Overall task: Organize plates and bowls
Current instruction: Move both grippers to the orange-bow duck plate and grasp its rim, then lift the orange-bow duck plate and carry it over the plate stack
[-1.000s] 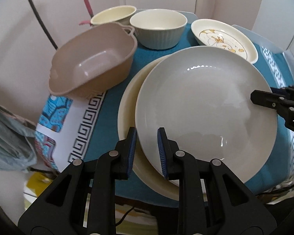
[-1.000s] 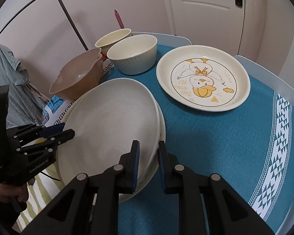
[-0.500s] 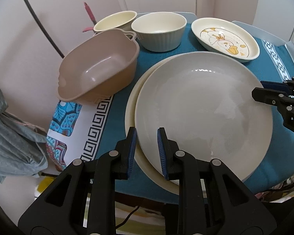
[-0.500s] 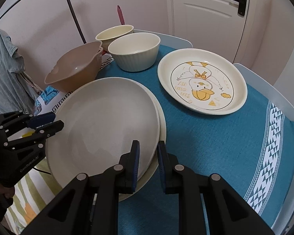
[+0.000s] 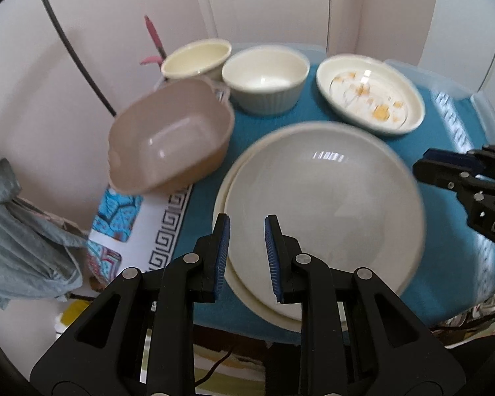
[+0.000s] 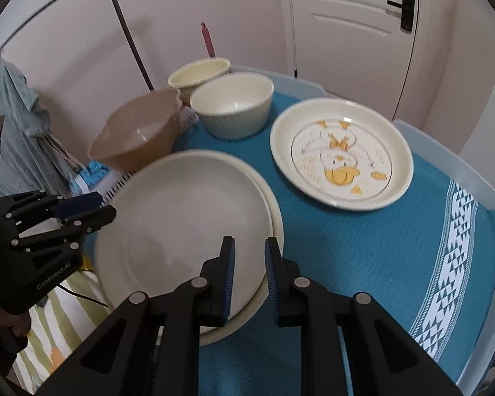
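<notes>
Your left claw (image 5: 246,257) and right claw (image 6: 250,280) are both spread, straddling opposite rims of the grey plate (image 5: 323,211) (stacked on a cream plate (image 6: 275,227)).

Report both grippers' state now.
Left gripper: open, holding nothing, jaws over the grey plate.
Right gripper: open, holding nothing.
</notes>
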A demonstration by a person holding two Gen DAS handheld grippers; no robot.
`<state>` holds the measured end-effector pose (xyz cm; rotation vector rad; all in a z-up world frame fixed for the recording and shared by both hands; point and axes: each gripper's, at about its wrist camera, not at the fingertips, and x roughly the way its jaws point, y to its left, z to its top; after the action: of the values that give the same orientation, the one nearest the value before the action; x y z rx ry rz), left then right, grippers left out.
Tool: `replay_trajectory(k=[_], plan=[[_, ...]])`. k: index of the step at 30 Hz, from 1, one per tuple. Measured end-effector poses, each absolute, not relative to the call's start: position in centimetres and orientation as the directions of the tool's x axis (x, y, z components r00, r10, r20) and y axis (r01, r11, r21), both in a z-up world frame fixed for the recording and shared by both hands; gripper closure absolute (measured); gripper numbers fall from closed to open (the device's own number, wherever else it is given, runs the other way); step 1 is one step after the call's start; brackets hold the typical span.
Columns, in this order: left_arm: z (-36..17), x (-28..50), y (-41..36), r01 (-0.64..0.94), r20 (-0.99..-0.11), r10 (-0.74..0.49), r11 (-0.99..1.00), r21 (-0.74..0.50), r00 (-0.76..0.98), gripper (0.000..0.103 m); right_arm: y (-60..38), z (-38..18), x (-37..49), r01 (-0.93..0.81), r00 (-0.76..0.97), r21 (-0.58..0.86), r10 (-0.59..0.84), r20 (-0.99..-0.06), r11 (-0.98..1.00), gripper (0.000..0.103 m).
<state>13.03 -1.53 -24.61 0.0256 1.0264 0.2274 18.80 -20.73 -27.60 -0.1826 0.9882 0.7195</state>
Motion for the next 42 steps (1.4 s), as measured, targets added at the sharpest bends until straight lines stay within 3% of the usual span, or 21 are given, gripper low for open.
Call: replay_trajectory(k=[3, 5, 7, 9, 12, 19, 24, 26, 28, 31, 33, 35, 37, 39, 42], plan=[[-21.3, 13.4, -2.3, -0.189, -0.823, 0.188, 0.977, 0.1, 0.536, 0.083, -22.2, -25.4, 19.3, -0.621, 0.353, 0.208, 0.507, -0.787, 0.756, 0.086], [-19.3, 13.9, -3.1, -0.198, -0.807, 0.183, 0.977, 0.084, 0.561, 0.07, -23.8, -23.8, 19.8, -0.606, 0.37, 0.231, 0.527, -0.765, 0.761, 0.086], [-17.8, 14.5, -3.9, -0.202, -0.781, 0.179, 0.977, 0.069, 0.598, 0.002, -25.4, -22.6, 20.3, -0.587, 0.397, 0.248, 0.541, -0.741, 0.771, 0.072], [-16.2, 15.0, -4.7, -0.2, -0.726, 0.173, 0.979, 0.05, 0.666, 0.0, -27.0, -21.5, 20.9, -0.566, 0.438, 0.26, 0.552, -0.71, 0.783, 0.0], [-15.5, 17.0, -5.5, -0.167, -0.73, 0.118, 0.986, 0.006, 0.673, 0.0, -29.1, -20.2, 22.2, -0.545, 0.482, 0.251, 0.543, -0.688, 0.8, 0.0], [-17.3, 22.9, -4.9, -0.163, -0.781, -0.036, 0.971, -0.175, 0.623, 0.0, -30.9, -19.3, 27.2, -0.471, 0.484, 0.201, 0.442, -0.755, 0.859, 0.0], [-20.9, 27.5, -4.1, -0.166, -0.841, -0.13, 0.954, -0.251, 0.526, 0.001, -31.0, -21.5, 32.2, -0.437, 0.388, 0.277, 0.457, -0.801, 0.856, 0.0], [-22.5, 28.8, -3.7, -0.172, -0.861, -0.167, 0.945, -0.279, 0.481, 0.003, -31.1, -23.0, 33.6, -0.419, 0.346, 0.302, 0.458, -0.819, 0.856, 0.0], [-24.1, 30.2, -3.6, -0.182, -0.876, -0.2, 0.935, -0.305, 0.439, 0.014, -31.1, -25.0, 35.4, -0.395, 0.293, 0.329, 0.457, -0.84, 0.858, 0.001], [-26.9, 32.1, -3.5, -0.198, -0.899, -0.235, 0.925, -0.323, 0.371, 0.027, -30.4, -28.3, 37.4, -0.382, 0.204, 0.379, 0.477, -0.855, 0.843, 0.017], [-28.3, 32.9, -3.6, -0.202, -0.909, -0.242, 0.925, -0.321, 0.339, 0.035, -30.1, -30.0, 38.4, -0.38, 0.158, 0.401, 0.485, -0.86, 0.834, 0.038], [-29.7, 33.6, -3.7, -0.207, -0.918, -0.251, 0.924, -0.322, 0.307, 0.042, -29.9, -31.0, 38.8, -0.378, 0.127, 0.423, 0.499, -0.857, 0.823, 0.048], [-30.5, 34.0, -3.7, -0.212, -0.923, -0.257, 0.923, -0.322, 0.287, 0.05, -29.5, -32.1, 39.2, -0.379, 0.091, 0.444, 0.511, -0.855, 0.812, 0.055], [-31.2, 34.3, -3.7, -0.218, -0.923, -0.27, 0.917, -0.333, 0.273, 0.052, -29.1, -32.6, 39.4, -0.391, 0.074, 0.445, 0.51, -0.857, 0.806, 0.066], [-31.7, 34.5, -3.8, -0.21, -0.924, -0.276, 0.919, -0.334, 0.265, 0.059, -28.8, -33.3, 39.8, -0.4, 0.05, 0.445, 0.503, -0.863, 0.802, 0.069]])
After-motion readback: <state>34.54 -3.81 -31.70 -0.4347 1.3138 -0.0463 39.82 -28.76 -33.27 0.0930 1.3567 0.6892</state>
